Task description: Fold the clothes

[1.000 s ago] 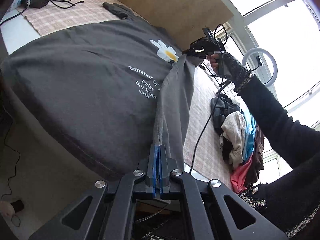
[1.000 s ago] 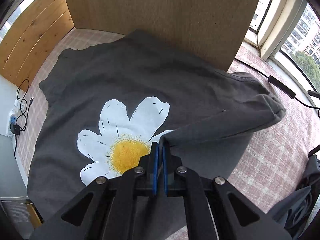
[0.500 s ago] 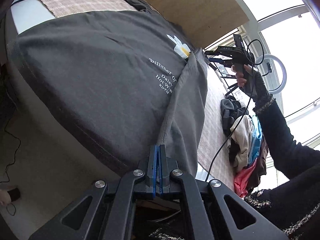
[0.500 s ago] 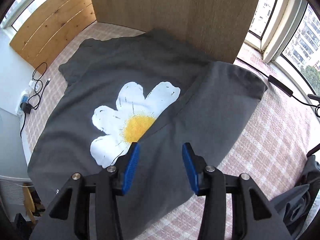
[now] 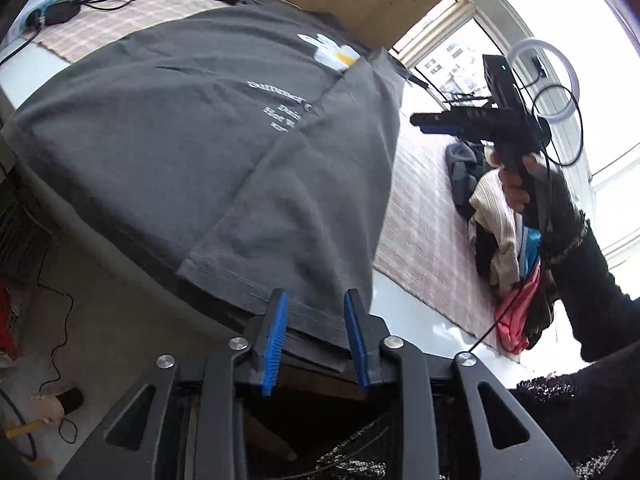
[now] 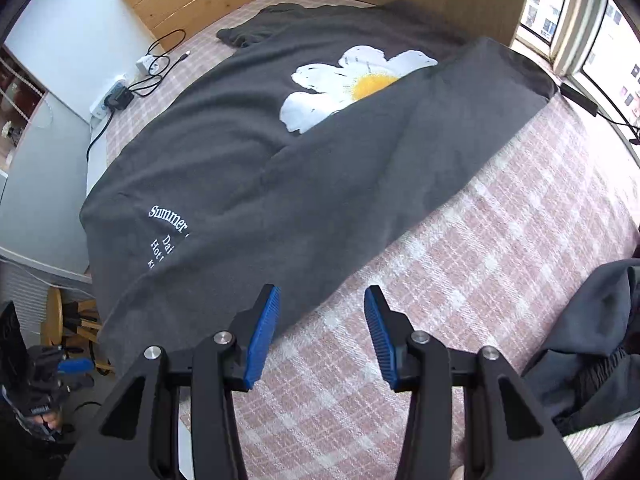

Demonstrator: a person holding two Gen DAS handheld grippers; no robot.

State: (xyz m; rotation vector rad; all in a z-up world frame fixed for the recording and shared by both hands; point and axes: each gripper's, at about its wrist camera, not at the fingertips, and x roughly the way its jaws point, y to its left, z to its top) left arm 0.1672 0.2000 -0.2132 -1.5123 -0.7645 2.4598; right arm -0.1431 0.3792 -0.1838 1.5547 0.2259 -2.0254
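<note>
Grey T-shirt (image 5: 208, 152) side panel lies folded; left claw (image 5: 314, 340) is opening off the hem, right claw (image 6: 320, 328) open, so withdraw cleanly without dragging cloth.

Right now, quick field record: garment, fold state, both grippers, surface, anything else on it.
garment: dark grey T-shirt, daisy print
fold state: right side folded over the front, covering part of the daisy
left gripper: jaws opening, the shirt's hem between them
right gripper: open, empty, over the checked cloth
surface: table under the checked cloth
other: clothes pile
</note>
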